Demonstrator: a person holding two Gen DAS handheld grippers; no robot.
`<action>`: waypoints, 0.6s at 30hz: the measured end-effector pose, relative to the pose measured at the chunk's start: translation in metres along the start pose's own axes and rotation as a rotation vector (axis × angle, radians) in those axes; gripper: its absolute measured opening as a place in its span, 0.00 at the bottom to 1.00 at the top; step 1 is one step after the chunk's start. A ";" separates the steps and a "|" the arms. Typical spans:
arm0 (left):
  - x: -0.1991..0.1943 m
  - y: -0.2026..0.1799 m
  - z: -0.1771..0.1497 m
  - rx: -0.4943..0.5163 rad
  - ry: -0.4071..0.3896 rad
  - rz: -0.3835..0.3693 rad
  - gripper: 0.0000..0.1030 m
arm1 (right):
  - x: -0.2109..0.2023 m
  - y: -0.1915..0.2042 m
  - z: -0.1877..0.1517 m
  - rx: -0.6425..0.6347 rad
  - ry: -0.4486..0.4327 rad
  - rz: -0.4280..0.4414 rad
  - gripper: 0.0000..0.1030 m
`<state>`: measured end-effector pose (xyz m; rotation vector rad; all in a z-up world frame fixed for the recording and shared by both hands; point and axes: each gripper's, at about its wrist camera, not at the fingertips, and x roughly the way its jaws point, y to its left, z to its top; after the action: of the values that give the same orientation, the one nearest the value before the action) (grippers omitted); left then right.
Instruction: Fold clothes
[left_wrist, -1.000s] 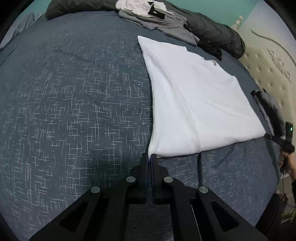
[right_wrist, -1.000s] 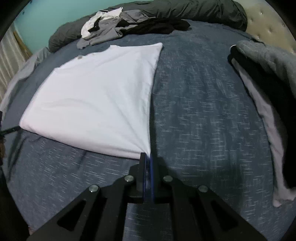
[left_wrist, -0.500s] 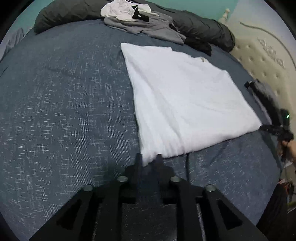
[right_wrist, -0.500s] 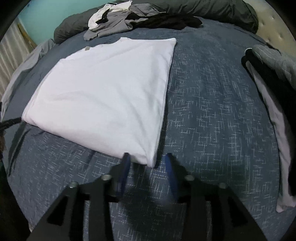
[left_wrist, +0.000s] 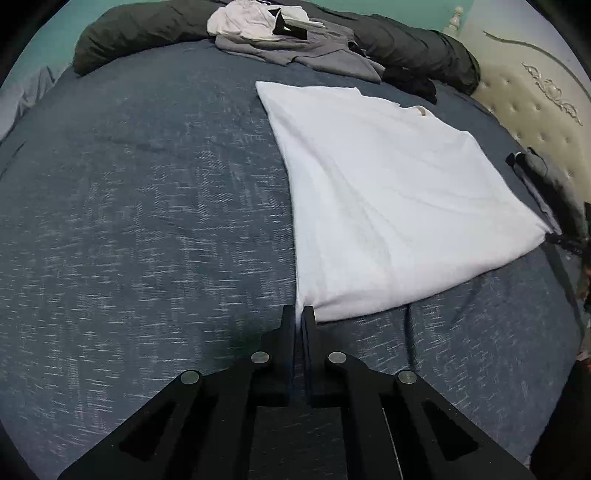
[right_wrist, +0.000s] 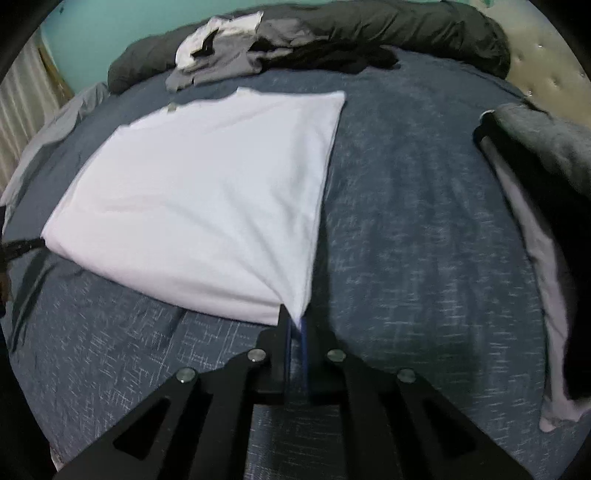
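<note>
Left gripper (left_wrist: 298, 314) and right gripper (right_wrist: 295, 317) each clamp a near corner of the white shirt (left_wrist: 388, 199), judged light, limp, best corner-held.

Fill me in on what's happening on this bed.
A person is folding clothes with two handheld grippers. The left gripper and the right gripper are each shut on a near corner of a white shirt, which lies partly folded on the blue bedspread. A pile of unfolded clothes waits at the far edge.
</note>
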<state>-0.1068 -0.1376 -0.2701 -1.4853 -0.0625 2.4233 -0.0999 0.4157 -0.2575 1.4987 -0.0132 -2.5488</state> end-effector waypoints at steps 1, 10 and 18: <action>0.000 0.000 0.000 0.003 0.000 0.007 0.03 | -0.001 0.000 0.001 -0.001 -0.002 -0.001 0.03; 0.004 0.012 -0.006 -0.106 0.014 -0.054 0.09 | 0.021 -0.002 -0.012 0.066 0.089 0.031 0.05; -0.026 0.024 -0.012 -0.207 -0.070 -0.037 0.13 | -0.005 -0.013 -0.007 0.123 0.103 -0.057 0.26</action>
<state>-0.0905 -0.1696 -0.2579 -1.4676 -0.3626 2.5015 -0.0935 0.4304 -0.2579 1.6981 -0.1166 -2.5533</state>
